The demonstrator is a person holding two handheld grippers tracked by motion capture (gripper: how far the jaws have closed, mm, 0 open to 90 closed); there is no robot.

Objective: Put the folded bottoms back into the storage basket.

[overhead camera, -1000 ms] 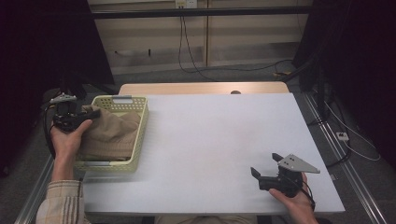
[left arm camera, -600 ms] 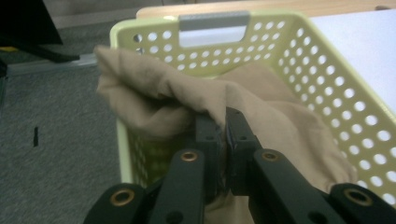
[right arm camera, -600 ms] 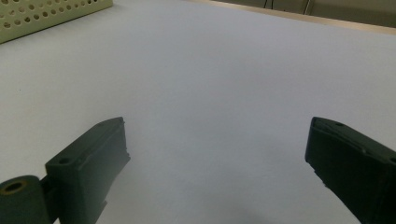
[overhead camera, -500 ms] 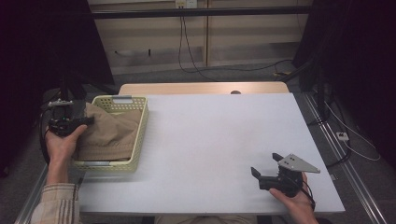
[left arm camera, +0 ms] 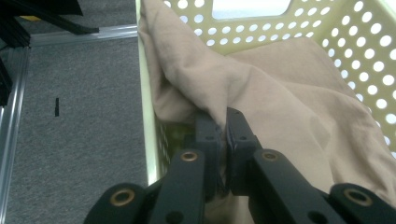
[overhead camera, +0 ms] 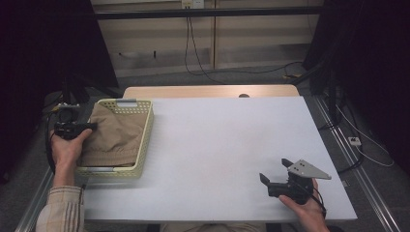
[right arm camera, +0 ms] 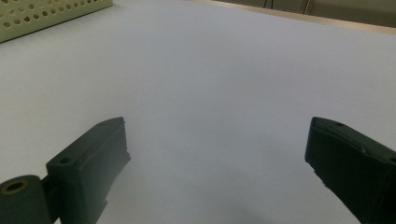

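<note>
High view: a white table (overhead camera: 227, 145) lies bare from the basket's (overhead camera: 145, 140) right wall to the far right edge, a wide free stretch; a strip of wood (overhead camera: 208, 91) lines its far side. The pale yellow basket sits at the left edge, with tan cloth (overhead camera: 113, 137) heaped inside and draped over its left rim. Grey carpet, loose cables and a beige wall panel lie beyond; dark curtains close both sides. A hand in a plaid sleeve (overhead camera: 60, 212) holds the left gripper (overhead camera: 89, 126) level at the basket's left rim, pointing right. The right gripper (overhead camera: 273, 170) rests low near the table's front right corner, pointing left.

Left gripper view: the jaws are pressed together on a fold of the cloth (left arm camera: 280, 102), pinching it just inside the perforated basket wall (left arm camera: 148, 135). Carpet and an aluminium rail (left arm camera: 11, 112) run along the left.

Right gripper view: both jaws stand spread wide with nothing between them, low over bare table (right arm camera: 224, 74). The basket's corner (right arm camera: 51, 11) shows at top left, well apart.
</note>
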